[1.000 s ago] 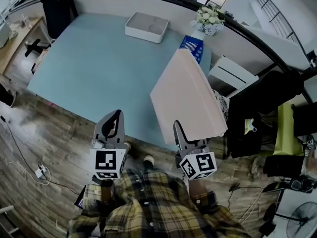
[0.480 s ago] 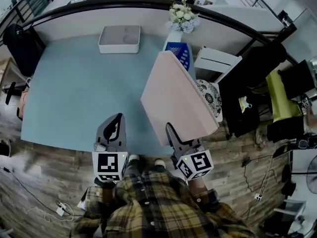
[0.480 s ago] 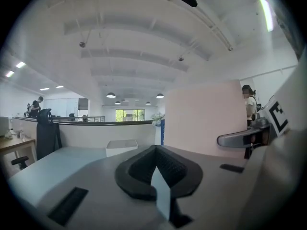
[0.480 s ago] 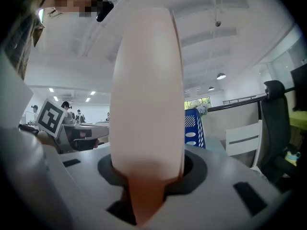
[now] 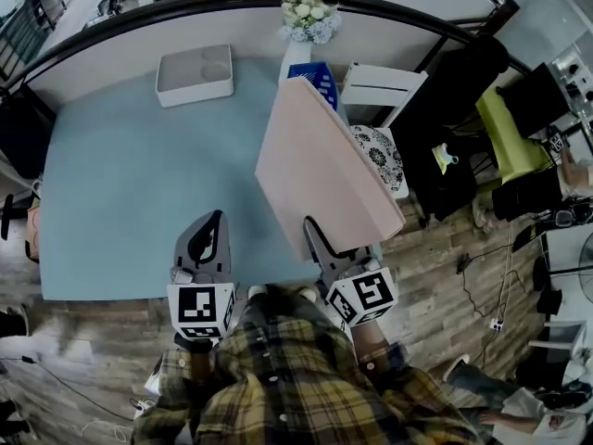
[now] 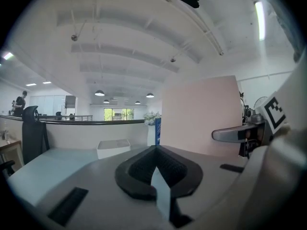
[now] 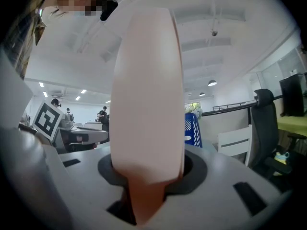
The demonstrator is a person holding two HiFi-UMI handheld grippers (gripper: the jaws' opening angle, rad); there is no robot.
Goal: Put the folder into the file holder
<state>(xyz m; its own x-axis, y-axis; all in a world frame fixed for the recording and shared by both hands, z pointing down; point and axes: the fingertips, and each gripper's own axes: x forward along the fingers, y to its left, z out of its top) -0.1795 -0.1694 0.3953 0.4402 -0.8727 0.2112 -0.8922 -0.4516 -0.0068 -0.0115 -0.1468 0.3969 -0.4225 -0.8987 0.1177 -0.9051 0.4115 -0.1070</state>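
Nearest: left gripper [image 5: 214, 221] low over the table's [image 5: 120, 184] near edge, jaws together, nothing btwn them. Right gripper [image 5: 311, 228] just beside it, clamped on the near edge of the pink folder [image 5: 320, 165] (folder fills the whole gap in the right gripper view). Folder stands up on edge, tilted, over the table's right side, w/ its far top corner nr the blue file holder [image 5: 318, 70]; not in it yet. Further back: white tray [image 5: 195, 74] by the far wall, flowers [image 5: 310, 17] behind the holder.
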